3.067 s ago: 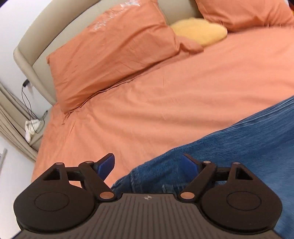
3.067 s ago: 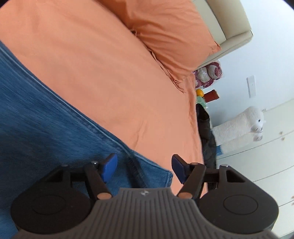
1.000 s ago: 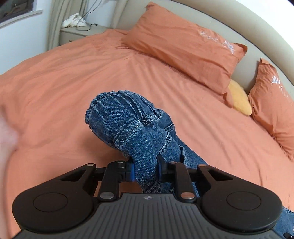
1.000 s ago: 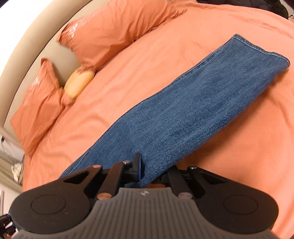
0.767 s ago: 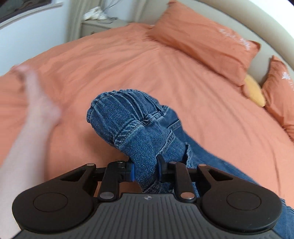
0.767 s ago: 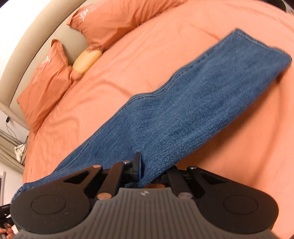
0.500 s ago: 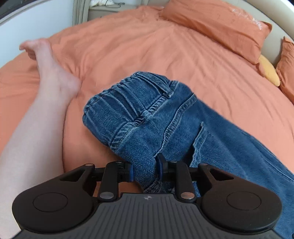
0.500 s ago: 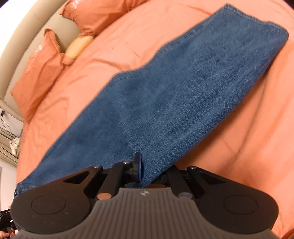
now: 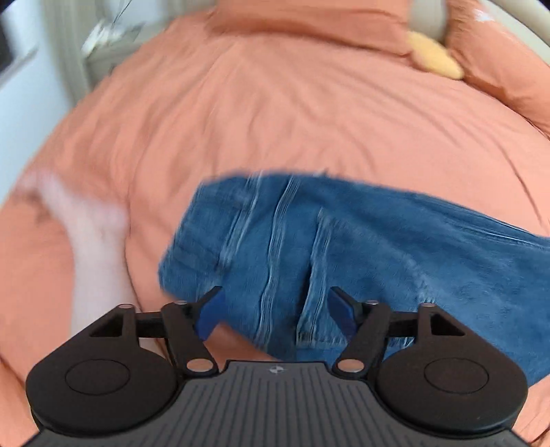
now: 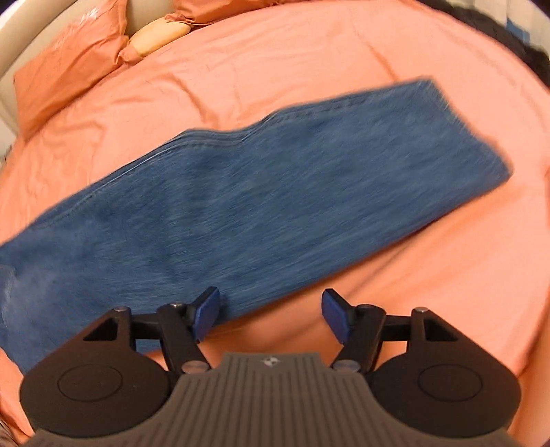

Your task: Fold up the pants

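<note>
One orange bed (image 10: 447,275) fills both views, blue pants (image 10: 257,206) lying flat across it. Left gripper (image 9: 276,314) has just spread, waistband between its fingers, unpressed. Right gripper (image 10: 271,314) has just released too, near the leg edge.

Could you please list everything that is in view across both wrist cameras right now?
jeans: one pair, blue denim, lying long and flat across the bed, waistband end by the left tongs.
bedspread: one, orange, covering the bed under the jeans.
pillows: at least two, orange, at the headboard.
cushion: one, yellow, between the pillows.
headboard: one, beige, behind the pillows.
dark heap: one, black, at the bed's far edge; too blurred to identify.
bare limb: one, blurred, on the bedspread left of the jeans.
left tongs: black with blue pads, jaws just opened, apart over the waistband end.
right tongs: same, jaws just opened, at the jeans' near edge.
</note>
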Demonstrator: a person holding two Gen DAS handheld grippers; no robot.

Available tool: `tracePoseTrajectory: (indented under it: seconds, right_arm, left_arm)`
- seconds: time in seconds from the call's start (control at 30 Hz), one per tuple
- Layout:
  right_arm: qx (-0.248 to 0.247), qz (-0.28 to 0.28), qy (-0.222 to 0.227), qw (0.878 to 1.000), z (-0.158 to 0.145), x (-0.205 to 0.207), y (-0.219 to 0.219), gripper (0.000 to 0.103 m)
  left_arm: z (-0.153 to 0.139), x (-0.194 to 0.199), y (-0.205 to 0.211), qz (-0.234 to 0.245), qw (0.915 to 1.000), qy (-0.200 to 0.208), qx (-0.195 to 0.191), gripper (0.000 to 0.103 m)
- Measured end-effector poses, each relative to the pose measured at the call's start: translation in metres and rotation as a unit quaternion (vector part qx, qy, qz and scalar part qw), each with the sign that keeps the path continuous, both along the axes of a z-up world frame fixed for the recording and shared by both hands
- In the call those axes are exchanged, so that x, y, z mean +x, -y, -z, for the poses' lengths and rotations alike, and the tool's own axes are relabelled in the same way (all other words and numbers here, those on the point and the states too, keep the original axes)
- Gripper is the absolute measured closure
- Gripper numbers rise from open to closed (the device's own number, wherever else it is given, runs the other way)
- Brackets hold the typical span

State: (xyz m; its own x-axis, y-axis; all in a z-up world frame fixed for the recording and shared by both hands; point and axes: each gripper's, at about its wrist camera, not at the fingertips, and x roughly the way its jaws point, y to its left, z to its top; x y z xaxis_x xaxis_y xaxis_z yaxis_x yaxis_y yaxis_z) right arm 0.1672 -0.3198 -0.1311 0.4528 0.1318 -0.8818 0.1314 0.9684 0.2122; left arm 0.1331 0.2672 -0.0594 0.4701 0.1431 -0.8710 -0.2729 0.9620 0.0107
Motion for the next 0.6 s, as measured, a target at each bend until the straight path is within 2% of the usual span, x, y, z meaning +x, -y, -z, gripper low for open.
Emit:
tracePoseTrajectory:
  seconds: [0.1,0.17,0.23,0.37,0.5,0.6]
  right_arm:
    - [-0.046,-0.025,0.017,0.998,-0.018,0.009,0.028,0.035]
    - [-0.059,-0.025,0.032,0.997,-0.026,0.023,0.051,0.035]
    - [-0.070,-0.016,0.041,0.997,-0.030,0.039,0.073,0.036]
    - [-0.105,-0.007,0.052,0.993,-0.029,0.075,0.109,0.038]
    - [-0.148,-0.005,0.035,0.988,-0.016,0.115,0.129,0.038]
    - [-0.185,-0.018,0.025,0.982,-0.001,0.140,0.135,0.038]
  left_arm:
    - [-0.007,0.025,-0.001,0.019,0.9997,0.002,0.017,0.018]
    - [-0.004,0.038,-0.003,0.034,0.9993,-0.001,0.014,0.018]
    - [0.001,0.049,0.001,0.061,0.9975,-0.002,0.035,0.018]
    - [0.011,0.072,0.004,0.114,0.9882,-0.006,0.102,0.018]
    - [0.031,0.097,0.005,0.167,0.9783,-0.035,0.117,0.017]
    - [0.048,0.114,0.010,0.213,0.9669,-0.069,0.122,0.017]
